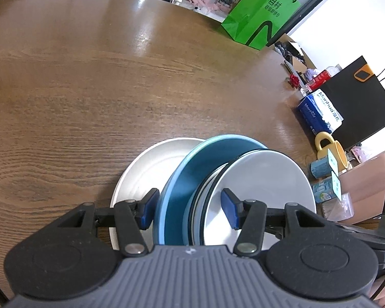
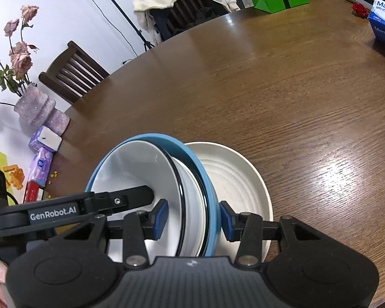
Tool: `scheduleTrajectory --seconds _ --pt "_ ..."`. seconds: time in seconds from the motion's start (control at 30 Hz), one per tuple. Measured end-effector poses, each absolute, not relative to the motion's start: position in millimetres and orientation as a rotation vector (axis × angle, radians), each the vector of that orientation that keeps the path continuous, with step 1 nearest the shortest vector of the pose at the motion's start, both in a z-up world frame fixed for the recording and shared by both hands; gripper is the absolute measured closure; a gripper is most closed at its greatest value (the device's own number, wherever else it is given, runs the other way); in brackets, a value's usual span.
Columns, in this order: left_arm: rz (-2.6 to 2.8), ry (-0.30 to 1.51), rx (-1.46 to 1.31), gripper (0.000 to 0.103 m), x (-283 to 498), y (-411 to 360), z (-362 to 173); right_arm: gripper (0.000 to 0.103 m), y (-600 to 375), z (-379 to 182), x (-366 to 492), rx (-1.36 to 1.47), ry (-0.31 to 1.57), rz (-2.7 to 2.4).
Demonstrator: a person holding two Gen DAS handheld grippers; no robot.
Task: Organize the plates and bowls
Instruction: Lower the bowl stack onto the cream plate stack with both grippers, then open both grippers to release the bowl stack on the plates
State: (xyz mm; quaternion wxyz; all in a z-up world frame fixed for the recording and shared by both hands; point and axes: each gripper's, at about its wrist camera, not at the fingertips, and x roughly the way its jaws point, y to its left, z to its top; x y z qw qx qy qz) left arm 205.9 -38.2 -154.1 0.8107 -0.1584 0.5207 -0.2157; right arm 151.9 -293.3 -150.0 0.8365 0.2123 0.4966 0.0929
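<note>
A blue bowl (image 1: 182, 179) with a white bowl (image 1: 259, 179) nested inside it hangs tilted on edge over a cream plate (image 1: 141, 174) lying on the wooden table. My left gripper (image 1: 190, 211) is shut on the two bowls' walls, one pad outside the blue bowl and one inside the white bowl. In the right wrist view my right gripper (image 2: 193, 219) clamps the opposite side of the blue bowl (image 2: 205, 179) and white bowl (image 2: 141, 169) the same way, beside the cream plate (image 2: 238, 179). Whether the bowls touch the plate is hidden.
The wooden table (image 1: 115, 77) stretches ahead. A green bag (image 1: 259, 12), a blue tissue box (image 1: 318, 113), a black bag (image 1: 356, 102) and a yellow mug (image 1: 331, 151) line its right edge. A vase of flowers (image 2: 34, 105) and a chair (image 2: 71, 71) stand on the far side.
</note>
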Motion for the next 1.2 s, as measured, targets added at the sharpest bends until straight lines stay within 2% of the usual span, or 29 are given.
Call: scheduleTrajectory --seconds 0.57,0.67,0.8,0.97,1.17,1.2 --pt "-0.419 1.122 -0.350 0.050 209 -43 -163 0.062 -297 -163 161 0.423 1.080 0.206" --pt "-0.422 1.104 -0.343 0.048 206 -42 -158 0.063 -297 -163 160 0.434 1.077 0.208" --pt "-0.430 1.086 -0.332 0.039 201 -43 -152 0.061 -298 -161 158 0.433 1.068 0.209" --pt "-0.407 1.038 -0.310 0.026 193 -40 -139 0.052 -301 -152 151 0.428 1.042 0.221" --pt "-0.357 0.949 -0.285 0.008 173 -33 -115 0.026 -308 -135 136 0.402 0.982 0.221" --pt "-0.347 0.924 -0.281 0.002 168 -32 -110 0.022 -310 -132 132 0.395 0.964 0.216"
